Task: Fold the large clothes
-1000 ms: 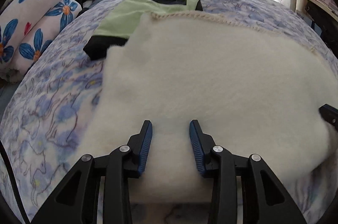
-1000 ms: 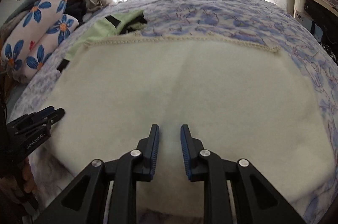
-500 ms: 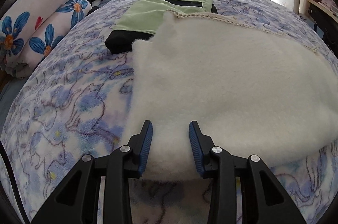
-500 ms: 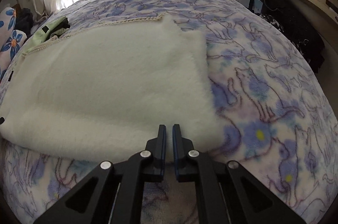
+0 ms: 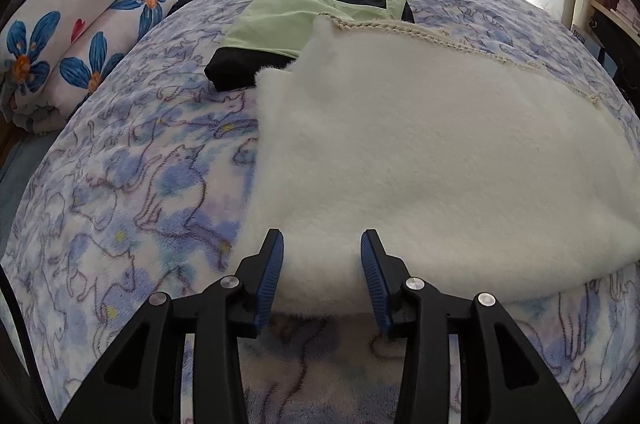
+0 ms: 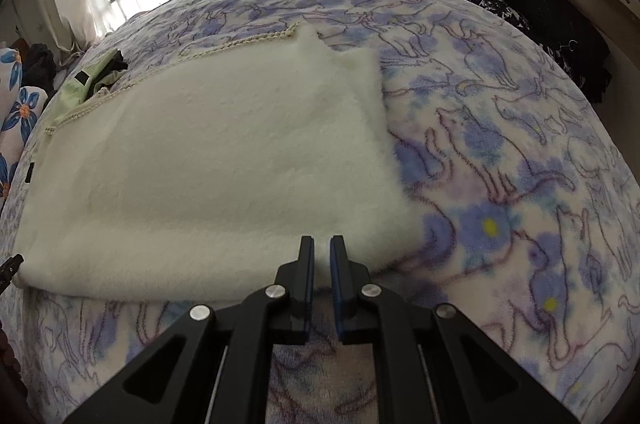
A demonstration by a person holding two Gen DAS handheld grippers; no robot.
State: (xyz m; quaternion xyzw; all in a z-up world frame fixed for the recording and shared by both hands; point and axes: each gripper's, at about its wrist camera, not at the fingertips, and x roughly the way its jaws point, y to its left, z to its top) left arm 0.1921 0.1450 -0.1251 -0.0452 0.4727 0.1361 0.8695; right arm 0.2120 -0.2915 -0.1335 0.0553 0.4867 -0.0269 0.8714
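Note:
A large fluffy white garment (image 5: pixel 420 151) lies folded flat on the bed, with a cream crocheted trim along its far edge; it also shows in the right wrist view (image 6: pixel 224 159). My left gripper (image 5: pixel 322 256) is open, its blue-padded fingers straddling the near folded edge by the left corner. My right gripper (image 6: pixel 321 256) is nearly closed, with a thin gap between its fingers, at the near edge by the right corner; it holds nothing that I can see.
A folded green and black garment (image 5: pixel 316 11) lies beyond the white one, partly under it. Rolled flower-print bedding (image 5: pixel 76 23) is at the far left. The bed cover (image 6: pixel 520 183) is blue and purple. Shelves and dark clothes (image 6: pixel 552 15) stand to the right.
Both grippers have drawn apart along the near edge, the left towards the left corner and the right towards the right corner. The right gripper's fingers have narrowed from a wider gap.

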